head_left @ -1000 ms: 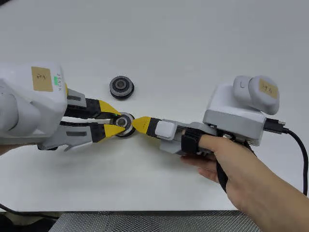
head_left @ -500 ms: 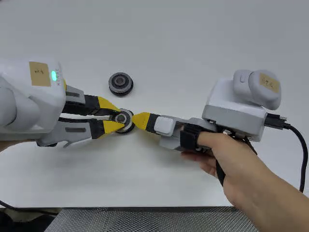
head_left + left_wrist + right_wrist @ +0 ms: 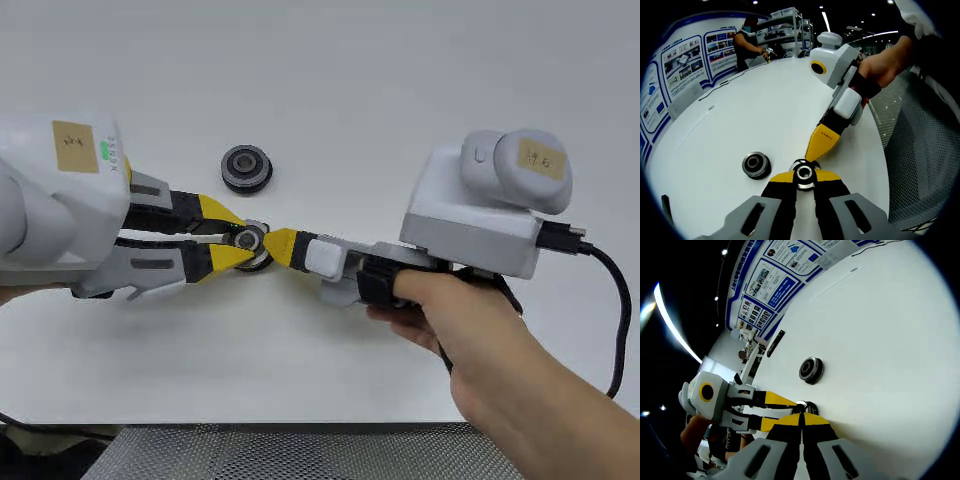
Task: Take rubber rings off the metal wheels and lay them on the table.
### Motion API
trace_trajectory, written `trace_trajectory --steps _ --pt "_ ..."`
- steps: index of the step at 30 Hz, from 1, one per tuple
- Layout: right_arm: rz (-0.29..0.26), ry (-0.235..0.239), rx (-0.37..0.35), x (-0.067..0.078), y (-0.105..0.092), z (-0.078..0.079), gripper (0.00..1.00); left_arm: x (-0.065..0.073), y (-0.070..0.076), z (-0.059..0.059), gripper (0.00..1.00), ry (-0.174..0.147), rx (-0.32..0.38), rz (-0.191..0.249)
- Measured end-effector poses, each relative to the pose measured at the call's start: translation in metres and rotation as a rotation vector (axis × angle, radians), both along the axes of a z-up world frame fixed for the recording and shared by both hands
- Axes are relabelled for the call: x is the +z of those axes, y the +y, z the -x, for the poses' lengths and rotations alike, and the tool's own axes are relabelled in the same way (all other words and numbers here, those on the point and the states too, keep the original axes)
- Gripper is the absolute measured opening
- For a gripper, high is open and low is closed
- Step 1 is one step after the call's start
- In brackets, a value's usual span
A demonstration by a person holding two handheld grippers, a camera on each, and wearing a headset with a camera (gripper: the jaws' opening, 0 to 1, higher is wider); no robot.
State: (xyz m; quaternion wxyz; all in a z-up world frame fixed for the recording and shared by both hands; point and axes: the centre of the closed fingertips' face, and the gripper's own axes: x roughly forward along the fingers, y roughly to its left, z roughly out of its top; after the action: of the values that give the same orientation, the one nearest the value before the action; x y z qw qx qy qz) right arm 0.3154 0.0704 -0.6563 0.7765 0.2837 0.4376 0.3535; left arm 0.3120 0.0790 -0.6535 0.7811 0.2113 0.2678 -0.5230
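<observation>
Rubber-rimmed, the small wheel [image 3: 252,240] sits clamped between the fingers [image 3: 215,212] of the left gripper [image 3: 236,241], low at the tabletop [image 3: 400,90]. The right gripper [image 3: 275,246] has its fingers pressed together at the rim; whether they hold rubber is unclear. A shallow bite could slip, or pulling could twist the wheel loose.

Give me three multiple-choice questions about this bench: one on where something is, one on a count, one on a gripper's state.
1. Where does the loose wheel lie?
A) on the table, beyond the held wheel
B) on a shelf
C) on the floor

2. How many wheels are in view?
A) one
B) two
C) four

3. How do the jaws of the left gripper stand?
A) wide open and empty
B) shut on a wheel
C) shut on a cable

Answers:
1 A, it sits flat on the white top.
2 B, one is clamped and one is loose.
3 B, the yellow tips pinch the wheel from both sides.
</observation>
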Motion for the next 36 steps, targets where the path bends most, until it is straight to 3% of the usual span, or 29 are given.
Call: trace_trajectory --steps 2,14,17,20,21,22,23,28,36 --pt "0.021 -0.03 0.02 0.0 0.0 0.0 0.01 0.0 0.0 0.0 0.12 -0.001 0.001 0.001" --pt "0.055 -0.069 0.059 0.0 0.004 0.001 0.01 0.0 0.0 0.0 0.12 -0.005 -0.002 -0.001" --pt "0.052 -0.074 0.067 0.002 0.006 0.001 0.01 0.0 0.0 0.0 0.12 -0.006 -0.004 -0.003" --pt "0.004 -0.061 0.085 0.009 0.016 0.004 0.01 0.0 0.0 0.0 0.13 -0.006 -0.005 -0.003" --pt "0.036 -0.054 0.079 0.006 0.015 0.004 0.01 0.0 0.0 0.0 0.13 -0.007 -0.006 -0.003" --pt "0.081 -0.097 0.103 0.004 0.014 0.003 0.01 0.0 0.0 0.0 0.13 -0.008 -0.006 -0.005" --pt "0.075 -0.1 0.102 0.005 0.016 0.002 0.01 0.0 0.0 0.0 0.13 -0.008 -0.005 -0.005" --pt "0.047 -0.065 0.079 0.007 0.012 0.002 0.01 0.001 0.0 0.0 0.13 -0.009 -0.006 -0.006" --pt "0.04 -0.067 0.063 0.009 0.012 0.002 0.01 0.001 -0.001 0.0 0.13 -0.008 -0.013 -0.026"
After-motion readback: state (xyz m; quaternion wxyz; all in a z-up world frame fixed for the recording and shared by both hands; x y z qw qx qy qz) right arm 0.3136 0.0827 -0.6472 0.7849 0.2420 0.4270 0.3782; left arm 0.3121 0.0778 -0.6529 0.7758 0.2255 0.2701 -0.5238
